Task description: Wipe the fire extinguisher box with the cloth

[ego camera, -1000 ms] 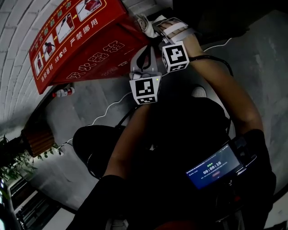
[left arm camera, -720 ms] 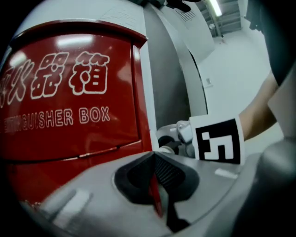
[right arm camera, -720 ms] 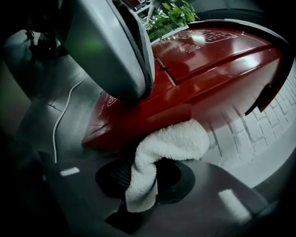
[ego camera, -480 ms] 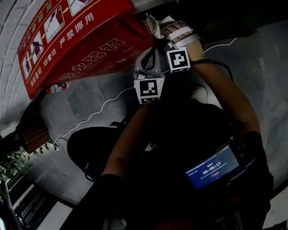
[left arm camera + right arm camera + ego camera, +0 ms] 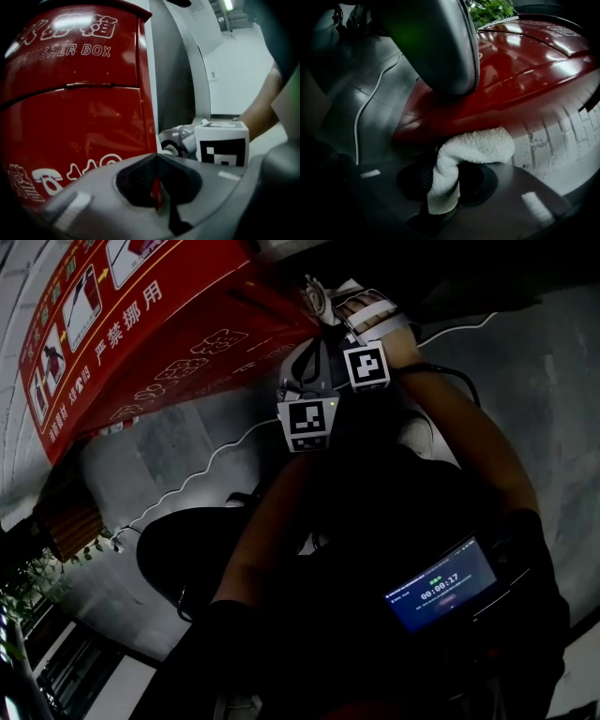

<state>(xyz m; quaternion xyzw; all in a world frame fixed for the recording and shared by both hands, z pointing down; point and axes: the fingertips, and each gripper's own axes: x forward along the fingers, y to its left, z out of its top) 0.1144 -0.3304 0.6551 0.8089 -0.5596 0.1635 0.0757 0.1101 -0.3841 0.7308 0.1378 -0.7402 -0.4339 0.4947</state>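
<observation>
The left gripper (image 5: 157,187) has its jaws drawn almost together, with only a thin slit between the dark pads. Through the slit a sliver of red shows, and nothing is held there. It points at the front of the fire extinguisher box (image 5: 70,117), whose glossy red face with white lettering fills the left of the left gripper view. Whether the tips touch the box cannot be told. In the head view the left gripper (image 5: 305,381) sits beside the box's near corner, and the box (image 5: 141,343) slants up to the left.

Just to its right, the right gripper (image 5: 443,183) is clamped on a white terry cloth (image 5: 473,145). One end of the cloth hangs down between the jaws. The rest folds over into a thick wad that lies against the lower edge of the red box (image 5: 511,70) and seems to touch it, beside a white brick wall (image 5: 562,136). The right gripper (image 5: 352,329) is close to the left one, and their marker cubes nearly touch. The cloth (image 5: 314,292) shows pale at the box's corner.

A white cable (image 5: 187,479) trails over the grey floor (image 5: 544,381), and a potted plant (image 5: 37,577) stands at the far left. A lit phone screen (image 5: 441,587) sits at lower right.
</observation>
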